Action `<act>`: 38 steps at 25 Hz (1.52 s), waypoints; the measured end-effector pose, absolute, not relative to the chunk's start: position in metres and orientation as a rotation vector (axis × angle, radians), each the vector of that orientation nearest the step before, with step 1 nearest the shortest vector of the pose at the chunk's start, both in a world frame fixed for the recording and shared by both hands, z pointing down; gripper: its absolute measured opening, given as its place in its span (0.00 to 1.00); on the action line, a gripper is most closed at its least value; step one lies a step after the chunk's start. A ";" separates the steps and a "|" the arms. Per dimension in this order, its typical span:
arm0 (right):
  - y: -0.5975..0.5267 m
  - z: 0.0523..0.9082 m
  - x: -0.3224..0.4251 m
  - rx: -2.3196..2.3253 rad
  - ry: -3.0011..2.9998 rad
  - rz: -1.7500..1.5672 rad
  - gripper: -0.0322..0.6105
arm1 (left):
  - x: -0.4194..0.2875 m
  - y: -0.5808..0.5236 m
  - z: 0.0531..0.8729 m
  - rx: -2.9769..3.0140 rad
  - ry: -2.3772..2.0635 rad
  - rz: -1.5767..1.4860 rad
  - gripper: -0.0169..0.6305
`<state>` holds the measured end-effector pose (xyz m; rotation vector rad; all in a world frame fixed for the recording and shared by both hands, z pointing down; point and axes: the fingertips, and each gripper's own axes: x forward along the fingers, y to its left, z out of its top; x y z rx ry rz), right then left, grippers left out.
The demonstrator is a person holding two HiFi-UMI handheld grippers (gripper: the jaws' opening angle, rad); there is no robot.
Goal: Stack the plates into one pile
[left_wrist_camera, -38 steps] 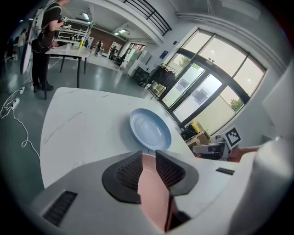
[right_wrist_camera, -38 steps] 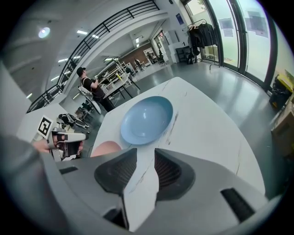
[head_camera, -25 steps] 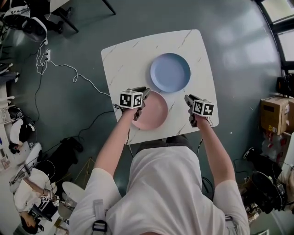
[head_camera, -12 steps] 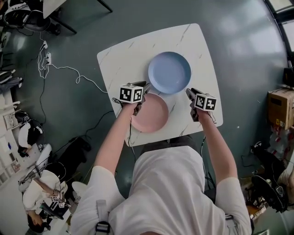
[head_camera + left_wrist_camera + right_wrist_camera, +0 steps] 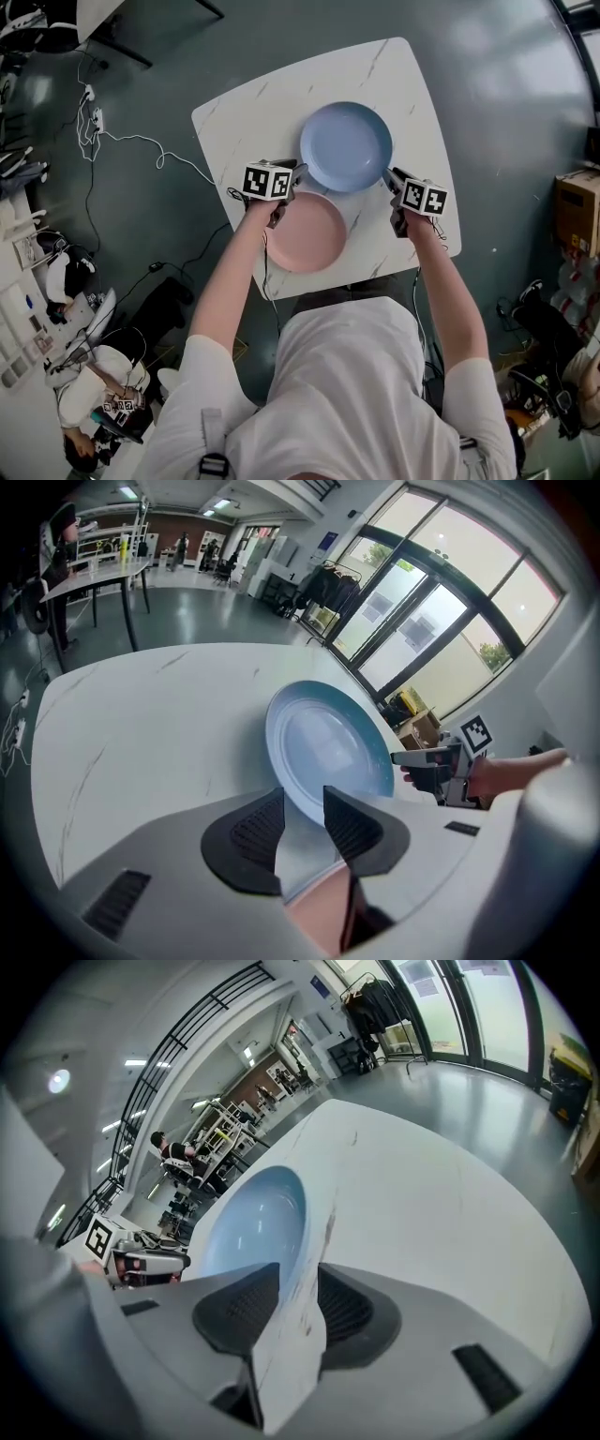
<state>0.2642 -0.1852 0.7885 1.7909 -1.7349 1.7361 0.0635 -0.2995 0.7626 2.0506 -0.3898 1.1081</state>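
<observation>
A blue plate (image 5: 346, 146) lies on the white marbled table (image 5: 244, 122); a pink plate (image 5: 306, 232) lies just in front of it, and the rims nearly touch. My left gripper (image 5: 293, 180) hovers at the blue plate's near-left rim, above the pink plate's far-left edge. Its jaws have just been opening, and they press on nothing. In the left gripper view, the left gripper (image 5: 302, 810) points at the blue plate (image 5: 328, 742), with the pink plate (image 5: 323, 921) low in the gap. My right gripper (image 5: 388, 176) stands open at the blue plate's right rim. In the right gripper view, only table shows between the right gripper's (image 5: 298, 1290) jaws.
The table is small, with its edges close on every side. On the grey floor to the left lie cables (image 5: 141, 145). A cardboard box (image 5: 574, 206) stands at the right, and desks with gear are at the lower left.
Both grippers have moved forward and down toward the blue plate. The left one has gone from the pink plate's left rim to the place where the two plates meet. Its jaws stand wider.
</observation>
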 end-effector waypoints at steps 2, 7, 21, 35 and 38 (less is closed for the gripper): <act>-0.189 0.790 0.265 1.791 -1.736 1.745 0.24 | 0.066 -0.302 0.767 2.038 -0.387 1.120 0.23; -0.194 0.797 0.268 1.795 -1.718 1.759 0.24 | 0.067 -0.309 0.784 1.978 -0.417 1.190 0.24; -0.205 0.806 0.267 1.787 -1.710 1.805 0.24 | 0.078 -0.312 0.804 1.905 -0.422 1.177 0.20; -0.199 0.802 0.263 1.733 -1.726 1.749 0.18 | 0.082 -0.305 0.796 1.910 -0.444 1.121 0.15; -0.197 0.795 0.262 1.728 -1.731 1.731 0.18 | 0.081 -0.302 0.786 1.927 -0.446 1.105 0.15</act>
